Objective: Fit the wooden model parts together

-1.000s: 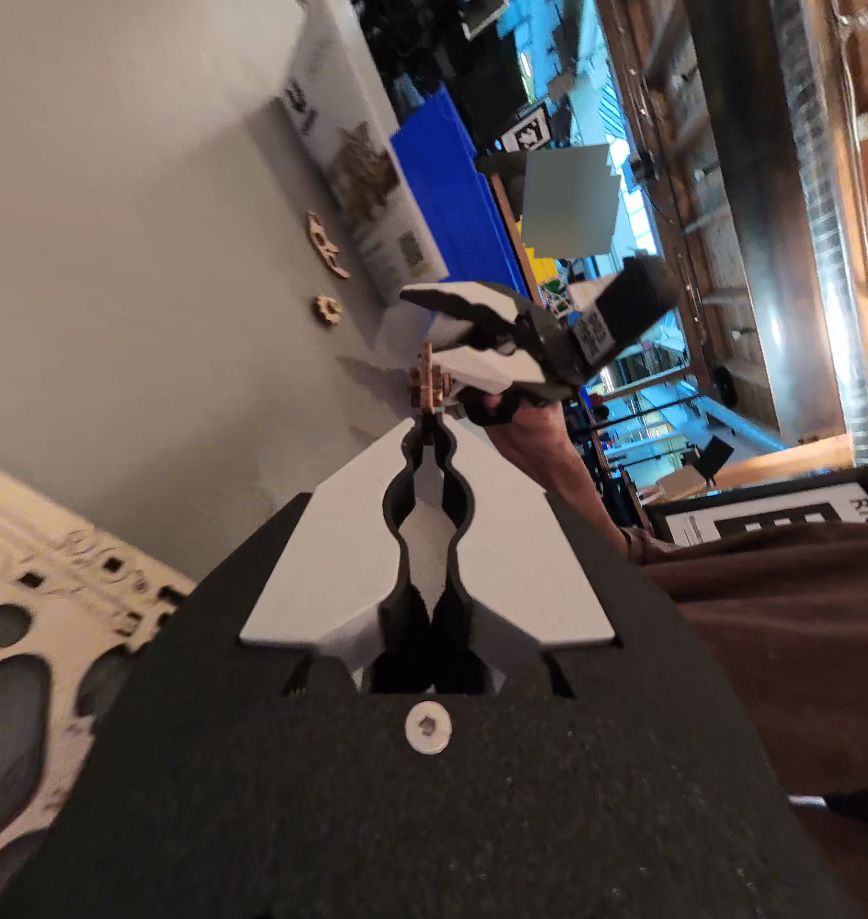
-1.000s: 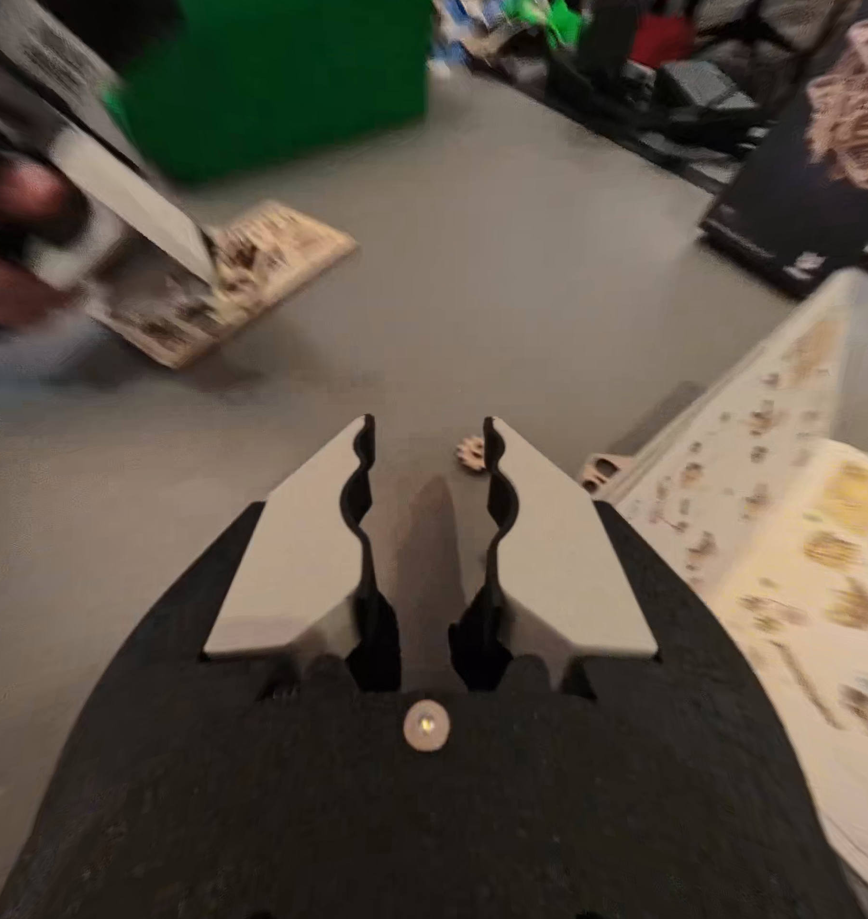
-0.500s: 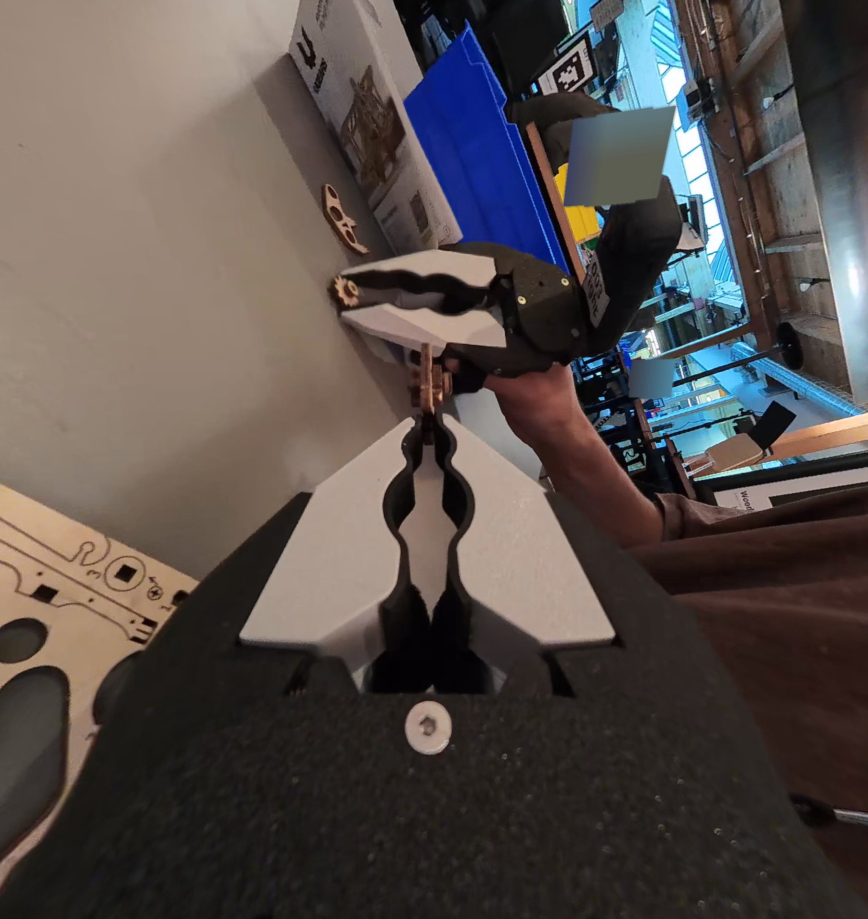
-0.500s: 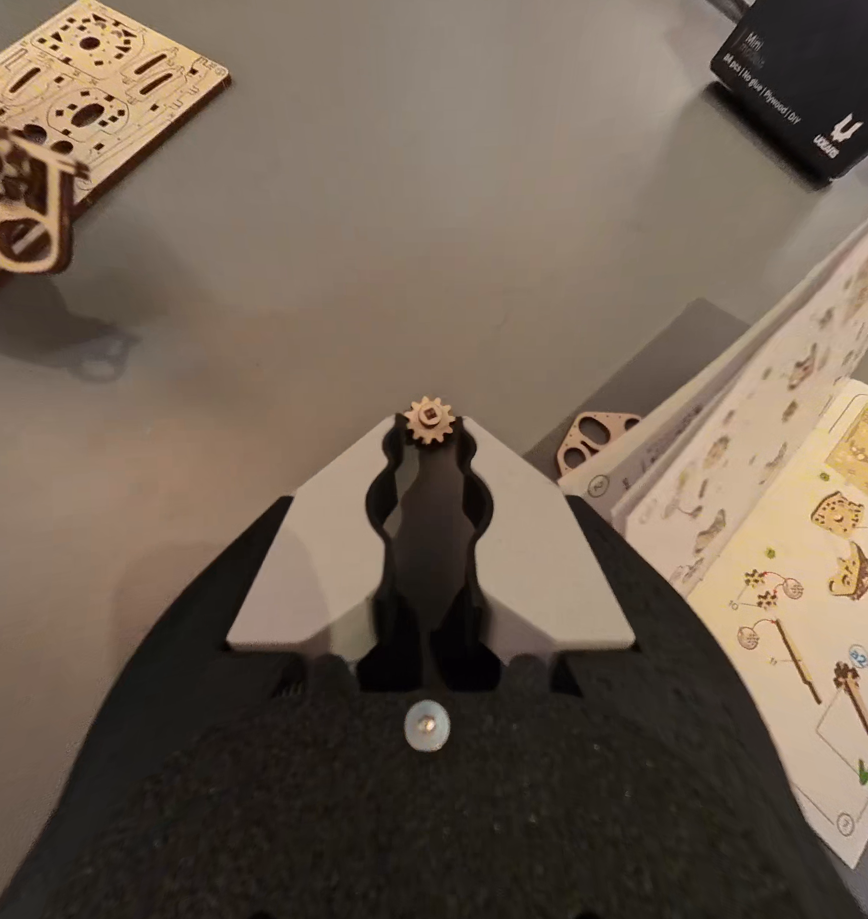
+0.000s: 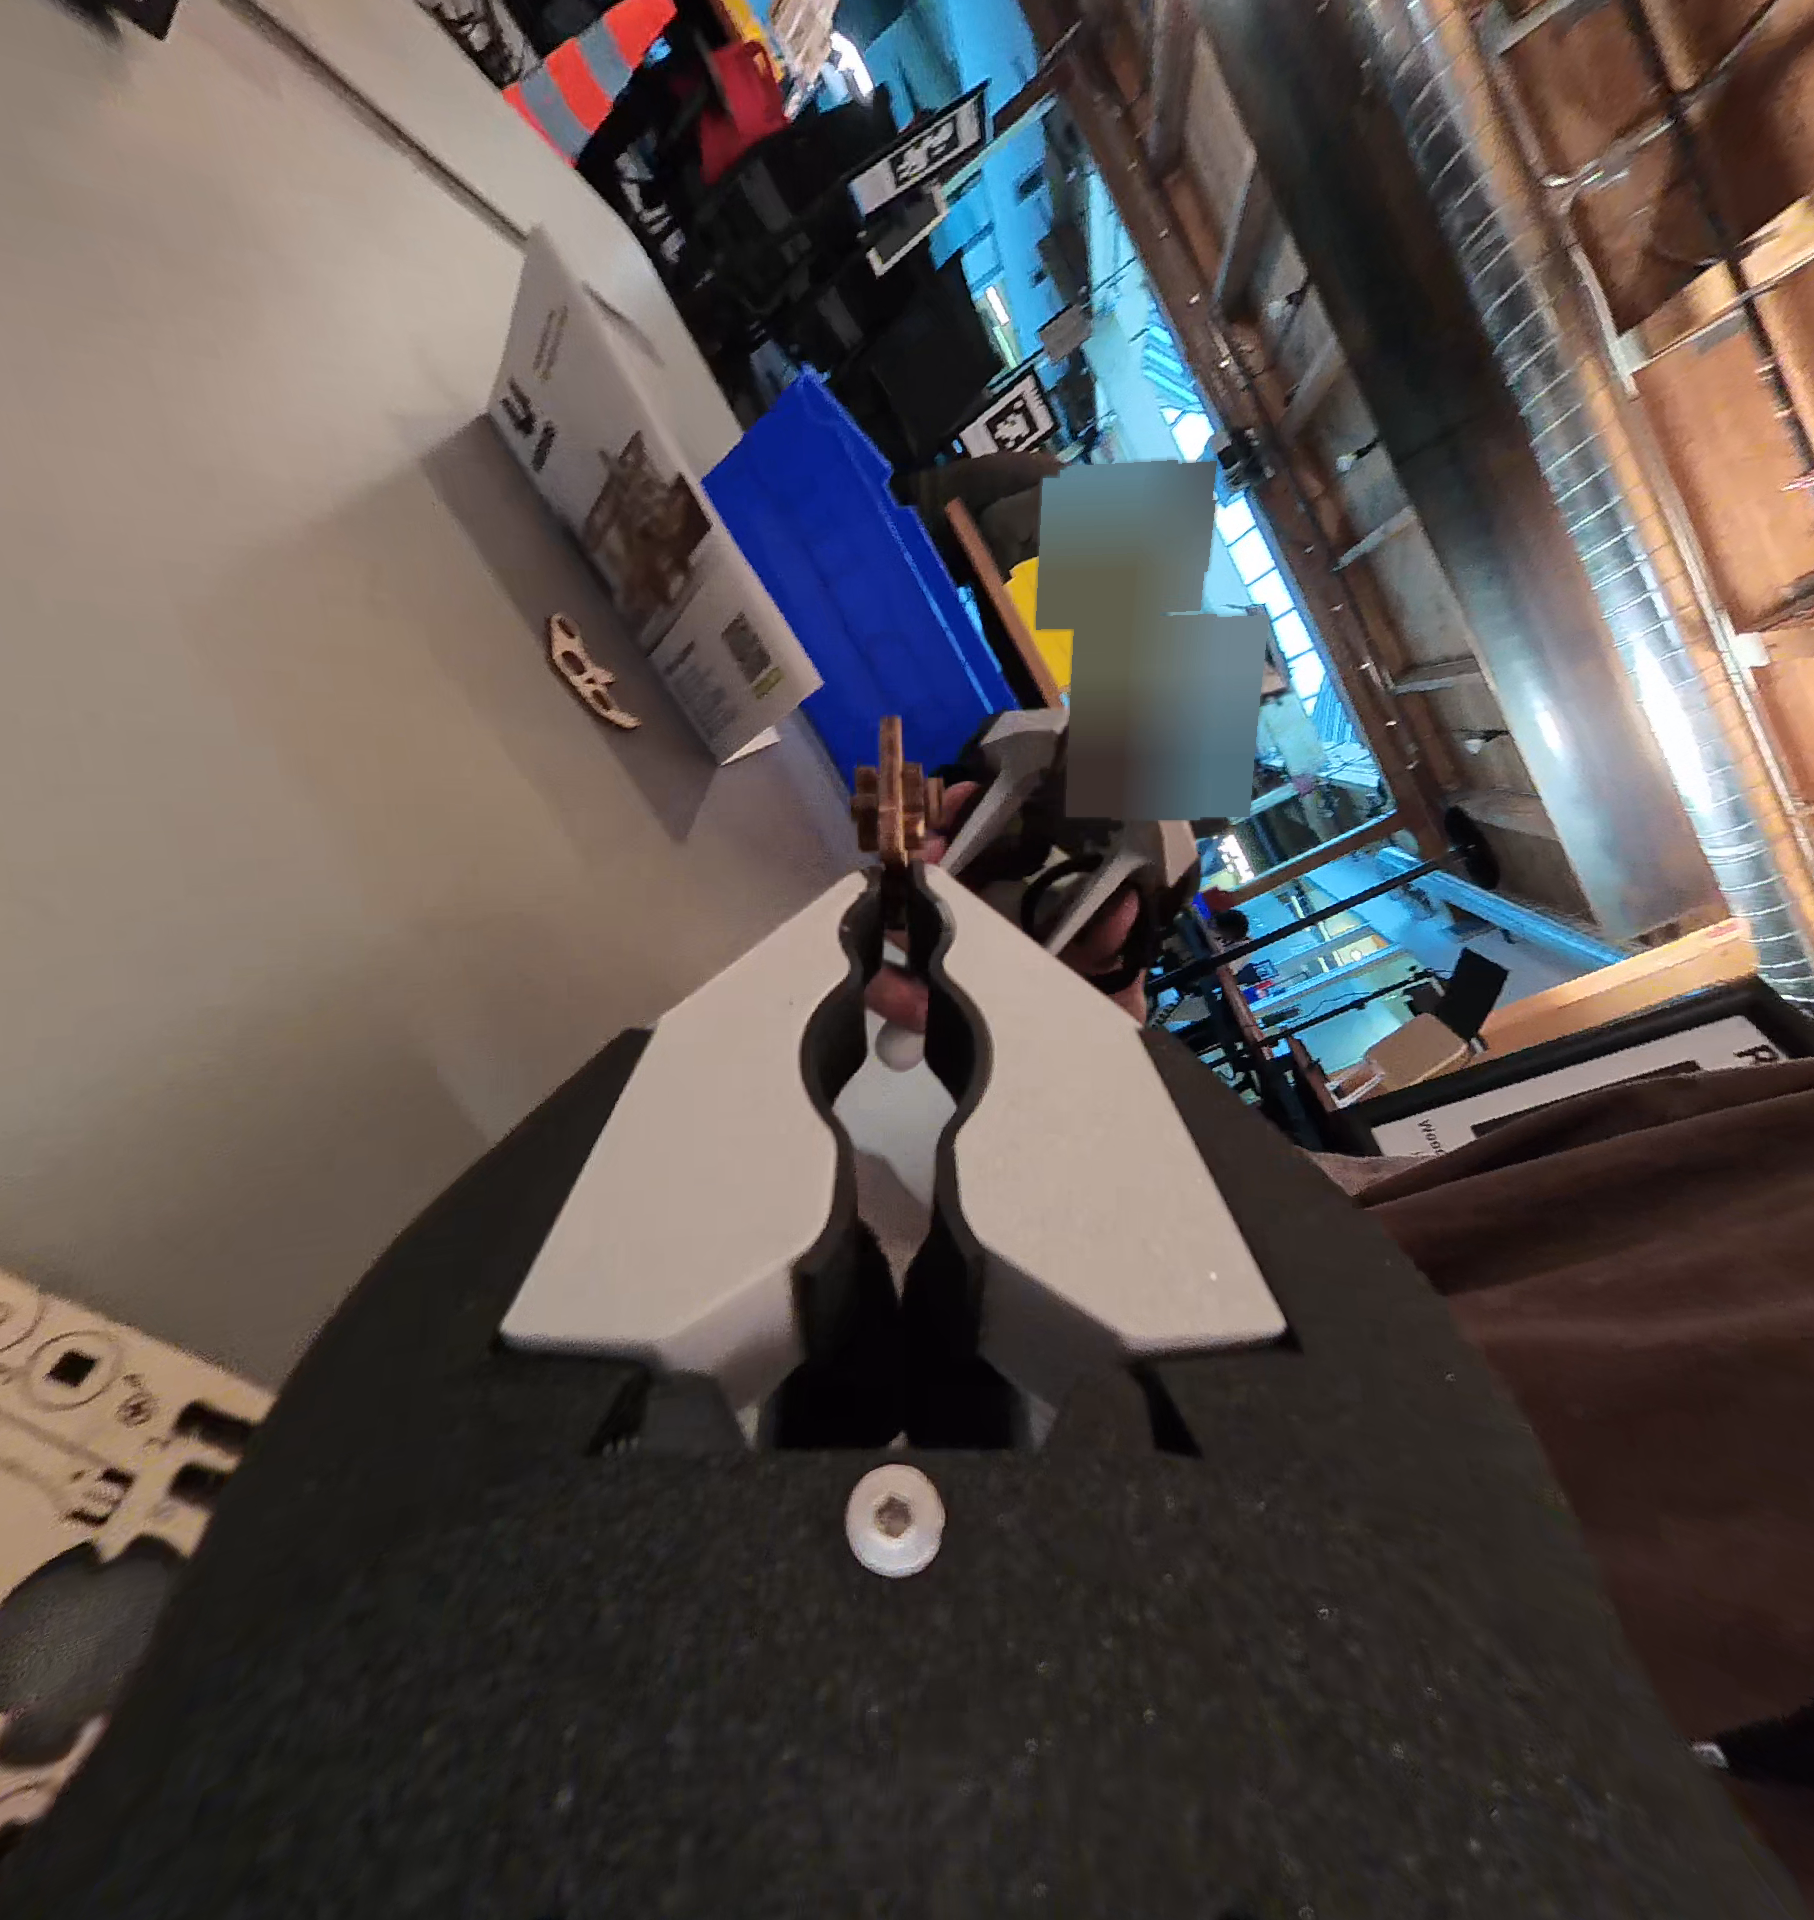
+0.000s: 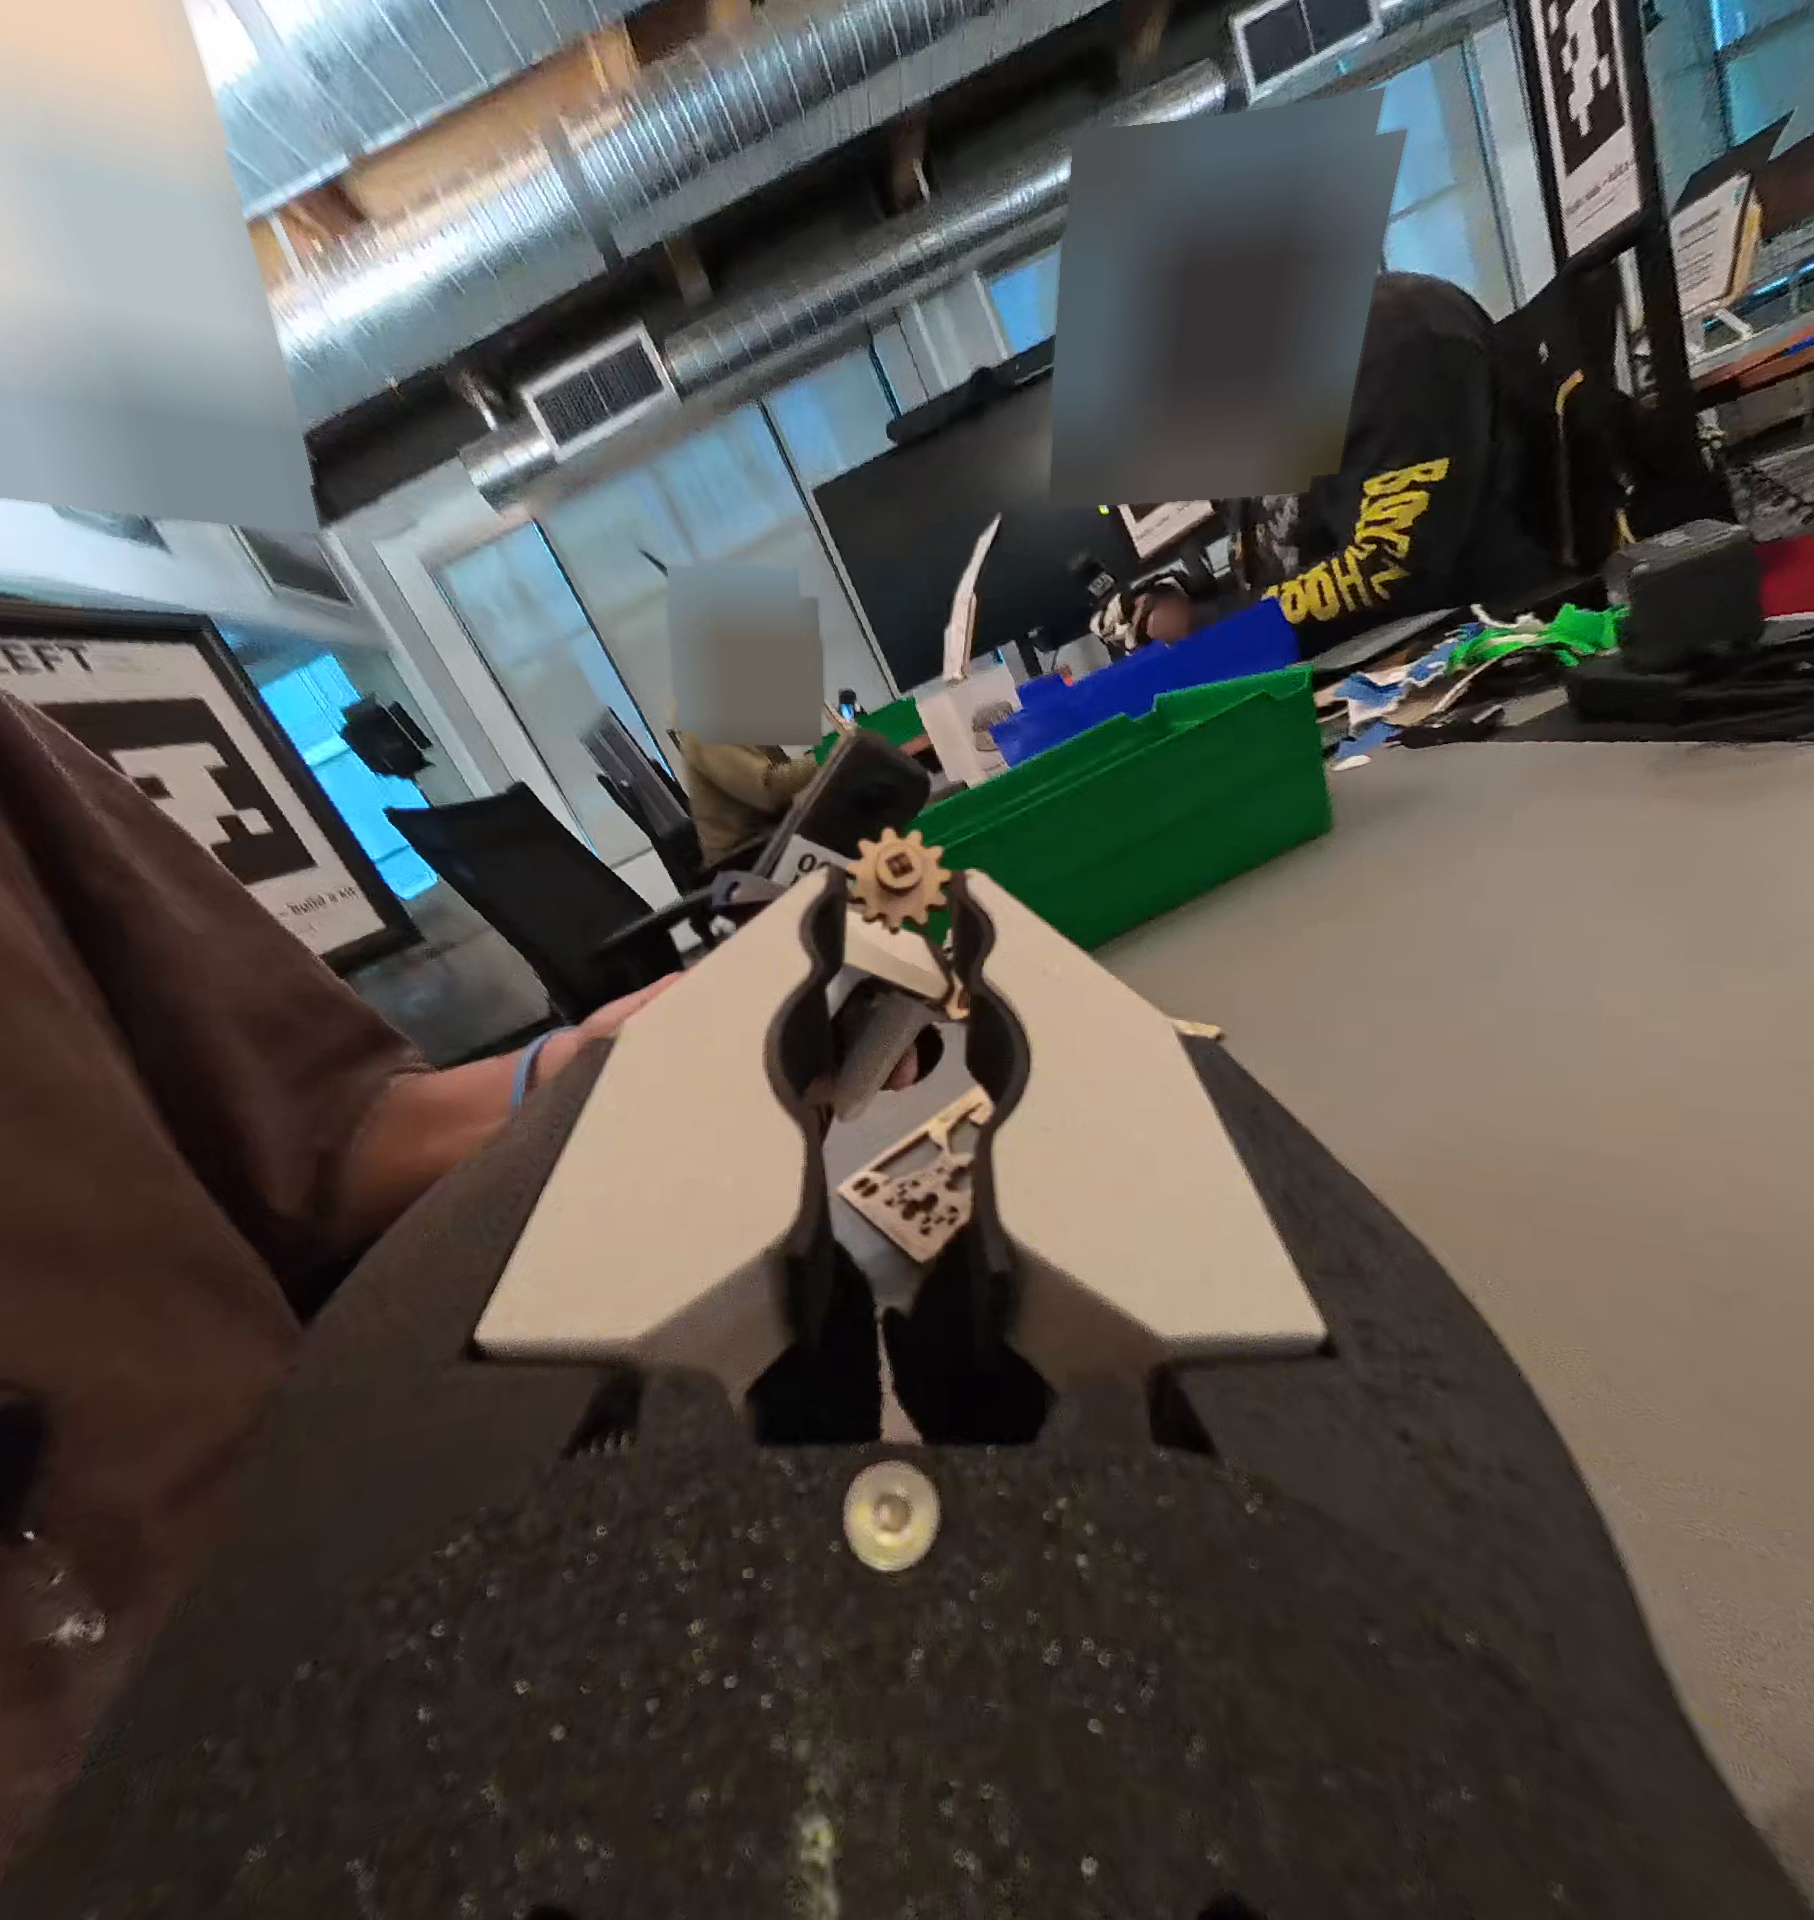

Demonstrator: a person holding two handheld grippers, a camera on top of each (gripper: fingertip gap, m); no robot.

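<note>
The broad grey desk (image 6: 1505, 1039) carries everything here, and I take the long green plastic bin (image 6: 1131, 831) at its far side as my landmark. Behind that bin sits a blue plastic bin (image 5: 841, 582), and leaning against the blue one is a white cardboard kit box (image 5: 633, 520) printed with a picture of a wooden model. Just in front of the box, flat on the desk, lies a pale triangular plywood plate with round holes (image 5: 591, 670). On the near side of the desk from the green bin, a light plywood sheet with punched-out shapes (image 5: 61, 1455) lies at the edge of my left wrist view.

My left claw (image 5: 895, 883), grey-fingered on a black body, is pressed together on the lower end of a small brown wooden stick-and-cross assembly (image 5: 890, 795), which stands up clear of the desk. My right claw (image 6: 895, 902), lifted in front of the green bin, pinches a small tan wooden gear with a square centre hole (image 6: 895, 878) between its tips, the gear facing the camera. Seen from the left wrist, the right claw sits just behind the brown assembly; whether gear and assembly touch, I cannot tell.
</note>
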